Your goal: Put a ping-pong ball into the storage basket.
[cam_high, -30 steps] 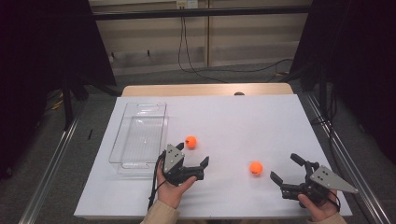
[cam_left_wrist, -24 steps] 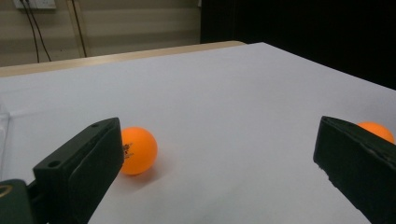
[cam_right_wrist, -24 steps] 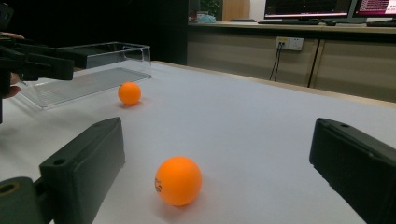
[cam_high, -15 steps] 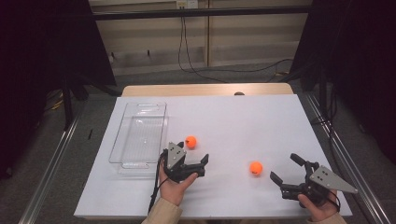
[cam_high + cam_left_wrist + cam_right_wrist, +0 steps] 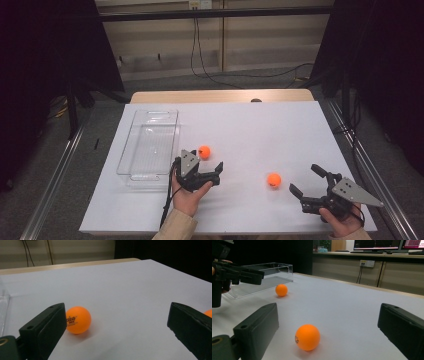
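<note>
Taking the clear plastic tray (image 5: 150, 145) at the left of the white table (image 5: 260, 130) as the landmark, one orange ping-pong ball (image 5: 204, 152) lies just off the tray's right wall, and the left gripper (image 5: 207, 167), jaws spread wide and holding nothing, sits beside the tray's near right corner with that ball just inside its left jaw, seemingly not quite touching it. The second orange ball (image 5: 273, 180) rests well to the right of the tray, and the right gripper (image 5: 306, 181), farther right again, gapes wide and empty toward it.
</note>
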